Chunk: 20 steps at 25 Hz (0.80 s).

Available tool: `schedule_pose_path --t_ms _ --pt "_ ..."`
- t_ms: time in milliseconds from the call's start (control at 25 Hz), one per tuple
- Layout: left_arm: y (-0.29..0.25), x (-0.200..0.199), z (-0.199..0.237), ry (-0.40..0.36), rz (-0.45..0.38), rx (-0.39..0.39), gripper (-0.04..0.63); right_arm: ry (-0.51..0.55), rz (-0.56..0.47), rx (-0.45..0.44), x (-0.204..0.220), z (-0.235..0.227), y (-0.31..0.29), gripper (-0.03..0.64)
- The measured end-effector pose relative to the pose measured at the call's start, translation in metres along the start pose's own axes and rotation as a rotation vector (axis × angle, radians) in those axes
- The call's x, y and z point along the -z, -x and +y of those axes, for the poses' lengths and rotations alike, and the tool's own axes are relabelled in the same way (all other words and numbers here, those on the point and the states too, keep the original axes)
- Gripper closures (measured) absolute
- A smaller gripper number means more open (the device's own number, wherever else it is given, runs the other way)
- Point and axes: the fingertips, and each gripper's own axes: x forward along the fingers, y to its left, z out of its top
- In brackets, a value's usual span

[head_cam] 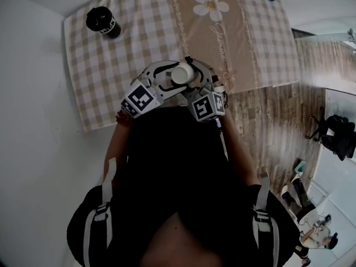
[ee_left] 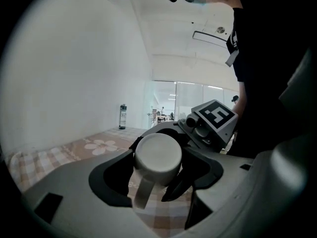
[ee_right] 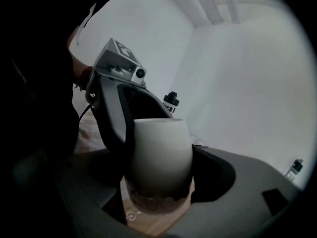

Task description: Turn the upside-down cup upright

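L hand-held gripper wide open round cup; R hand-held gripper clamps it.

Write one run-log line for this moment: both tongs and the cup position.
left tongs: open around cup | right tongs: shut on cup | cup: base up, over checked cloth

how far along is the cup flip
Done: the cup looks lifted off the checked cloth. In hand: the right tongs clamp its sides, while the left tongs stand open around it without gripping. Left: the end facing up looks like the closed base, so the cup needs turning over and setting down upright.
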Motion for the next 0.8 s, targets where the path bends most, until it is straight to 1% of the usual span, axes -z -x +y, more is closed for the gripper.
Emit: schedule_pose_path --t_ms 80,160,280,440,600,800 --pt "-0.0016 0.0027 0.0011 -0.024 0.025 -0.016 0.278 0.032 0.012 0.002 -0.0003 -0.0005 -0.0003 0.221" --pt "-0.0031 0.0056 0.0030 -0.031 0.042 -0.026 0.270 0.057 0.022 0.005 -0.0014 -0.0007 -0.0010 0.222" --pt "-0.0017 0.0054 0.0047 -0.023 0.035 -0.020 0.268 0.086 0.029 0.005 -0.0030 -0.0006 -0.0023 0.222" --pt "0.0006 0.0030 0.0036 -0.037 0.022 -0.022 0.272 0.105 0.018 0.001 -0.0055 0.0001 -0.0014 0.222" --pt "0.0043 0.0007 0.0051 -0.008 -0.004 -0.034 0.273 0.112 -0.014 -0.021 -0.0095 0.0015 -0.0013 0.219" --pt "-0.0005 0.0061 0.0081 0.020 0.019 -0.080 0.273 0.139 -0.006 -0.034 -0.0035 0.0013 -0.0045 0.215"
